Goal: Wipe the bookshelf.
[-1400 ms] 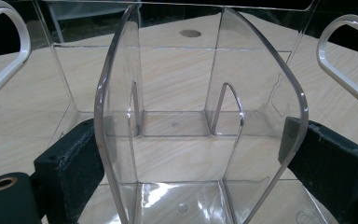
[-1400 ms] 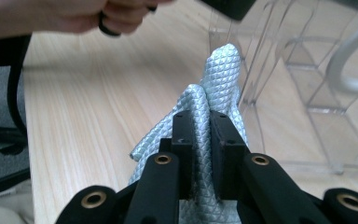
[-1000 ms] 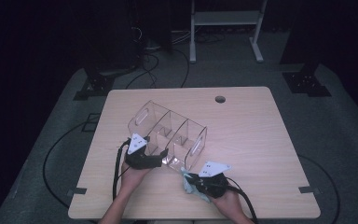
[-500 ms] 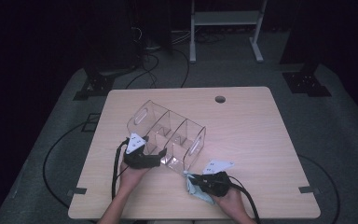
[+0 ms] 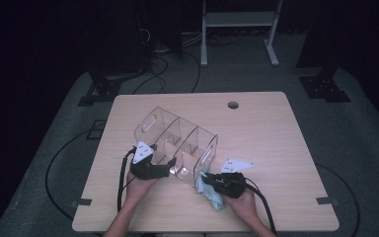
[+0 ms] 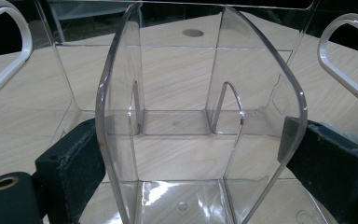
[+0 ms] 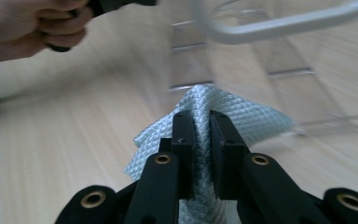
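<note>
Right claw point(image 5: 203, 185) shifted slightly; its cloth point(image 7: 242, 119) apparently half-hidden.

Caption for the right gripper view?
Right gripper pinching a pale waffle-weave cloth beside the clear organizer.

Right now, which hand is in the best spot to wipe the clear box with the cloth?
Probably the right: its tool already pinches the cloth beside the clear divided organizer, while the left tool grips the organizer's wall.
</note>
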The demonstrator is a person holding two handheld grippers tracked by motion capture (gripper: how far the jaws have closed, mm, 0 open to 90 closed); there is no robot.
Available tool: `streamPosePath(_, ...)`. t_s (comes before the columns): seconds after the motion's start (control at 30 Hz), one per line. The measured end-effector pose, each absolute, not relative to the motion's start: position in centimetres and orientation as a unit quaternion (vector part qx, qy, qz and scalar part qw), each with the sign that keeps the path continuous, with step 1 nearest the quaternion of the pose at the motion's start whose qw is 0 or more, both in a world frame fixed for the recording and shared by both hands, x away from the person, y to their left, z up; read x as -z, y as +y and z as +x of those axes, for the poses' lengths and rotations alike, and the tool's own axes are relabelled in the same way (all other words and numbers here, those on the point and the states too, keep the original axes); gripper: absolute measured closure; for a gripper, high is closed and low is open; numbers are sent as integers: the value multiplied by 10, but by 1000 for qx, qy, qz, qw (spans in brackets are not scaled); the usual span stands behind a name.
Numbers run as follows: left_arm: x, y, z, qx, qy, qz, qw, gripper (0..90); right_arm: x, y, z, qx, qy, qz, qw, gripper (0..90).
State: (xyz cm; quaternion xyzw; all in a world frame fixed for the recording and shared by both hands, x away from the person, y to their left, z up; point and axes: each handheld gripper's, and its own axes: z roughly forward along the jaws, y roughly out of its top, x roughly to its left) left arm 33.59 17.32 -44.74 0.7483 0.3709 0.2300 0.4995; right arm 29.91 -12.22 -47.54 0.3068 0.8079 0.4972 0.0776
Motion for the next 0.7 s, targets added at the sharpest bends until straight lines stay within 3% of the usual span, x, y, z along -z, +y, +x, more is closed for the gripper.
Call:
streamPosePath(0.17, 447, 175, 335, -227, 367, 751, 500, 80, 483, -109, 291, -483, 826, 280, 73, 807)
streamPosePath(0.43, 447, 175, 333, -225, 363, 752, 502, 81, 489, -126, 317, -470, 815, 326, 97, 806)
streamPosePath(0.7, 447, 177, 332, -223, 359, 755, 501, 80, 488, -117, 304, -475, 829, 283, 83, 805)
